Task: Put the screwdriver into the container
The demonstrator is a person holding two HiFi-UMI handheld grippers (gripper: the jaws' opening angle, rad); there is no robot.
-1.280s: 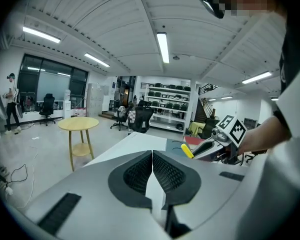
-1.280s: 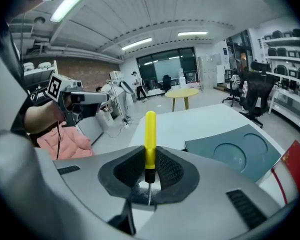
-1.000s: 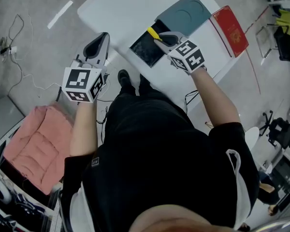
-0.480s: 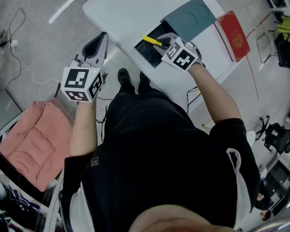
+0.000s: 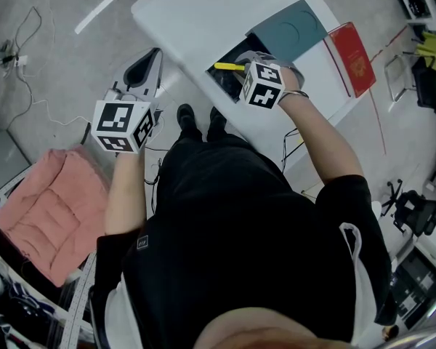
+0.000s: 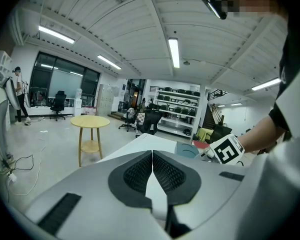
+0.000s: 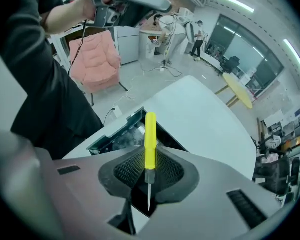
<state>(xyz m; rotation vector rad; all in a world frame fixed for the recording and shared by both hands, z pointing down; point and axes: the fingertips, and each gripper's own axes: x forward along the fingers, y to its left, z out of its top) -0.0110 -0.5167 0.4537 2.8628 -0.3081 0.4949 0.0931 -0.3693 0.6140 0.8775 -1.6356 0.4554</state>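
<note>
While the right claw (image 7: pixel 149 158) is clamped on the yellow screwdriver (image 7: pixel 150 136), with the handle poised over the open dark container (image 5: pixel 227 70), release appears not yet made. Left claw (image 6: pixel 152 170): closed, empty, held beside the white worktop (image 5: pixel 196 13). Beyond: grey floor (image 5: pixel 51 71), pink cushion (image 5: pixel 47 209).

Yellow screwdriver (image 5: pixel 229 66) over open container (image 5: pixel 221 83)

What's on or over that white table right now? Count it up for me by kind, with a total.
Yellow screwdriver: 1
Dark container: 1
Teal flat panel: 1
Red booklet: 1
Total: 4
</note>
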